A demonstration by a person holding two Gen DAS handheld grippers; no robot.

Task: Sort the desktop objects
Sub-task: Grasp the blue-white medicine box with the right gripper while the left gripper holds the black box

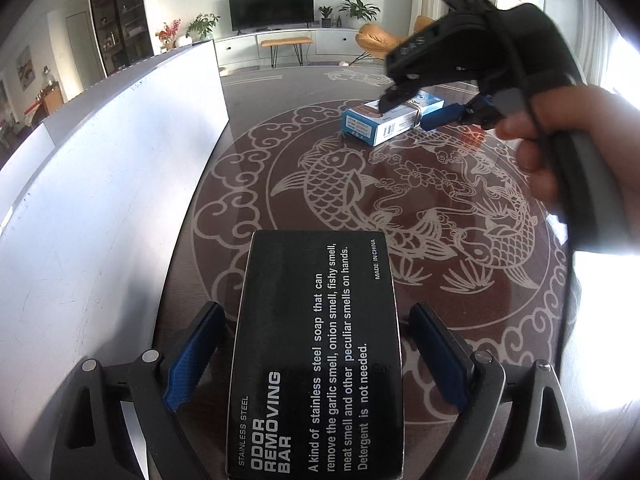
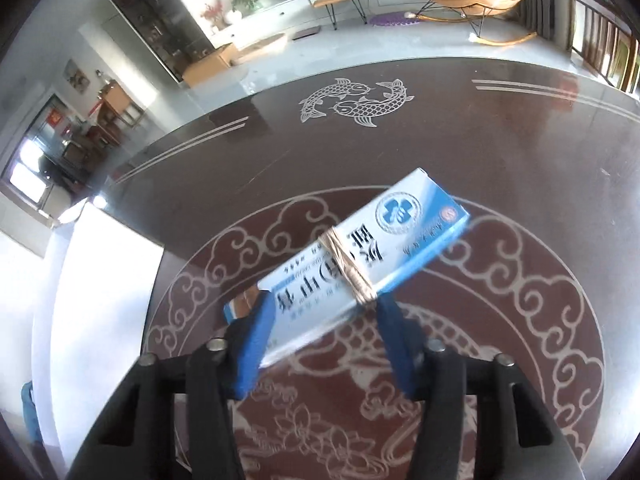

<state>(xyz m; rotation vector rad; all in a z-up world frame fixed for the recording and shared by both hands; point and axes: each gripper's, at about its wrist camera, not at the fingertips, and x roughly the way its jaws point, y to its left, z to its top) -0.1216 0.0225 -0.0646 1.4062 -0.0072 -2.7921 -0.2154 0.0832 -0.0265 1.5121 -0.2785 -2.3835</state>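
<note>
A black carton (image 1: 316, 352) printed "ODOR REMOVING BAR" lies flat on the dark table (image 1: 460, 280), between the fingers of my left gripper (image 1: 314, 312). That gripper is open, with a gap showing between each blue pad (image 1: 192, 360) and the carton's sides. Farther back, a blue and white box (image 1: 380, 124) bound with rubber bands sits under my right gripper (image 1: 416, 108), which a hand (image 1: 560, 136) holds. In the right wrist view the right gripper (image 2: 322, 300) is shut on this blue and white box (image 2: 360, 248), its blue pads (image 2: 256, 336) pressing both long sides. The box looks tilted.
A tall white bin wall (image 1: 120, 160) stands along the left side of the table, and the white bin (image 2: 108, 280) also shows at the left in the right wrist view. The table (image 2: 480, 152) bears pale fish and cloud patterns. Living-room furniture lies beyond its far edge.
</note>
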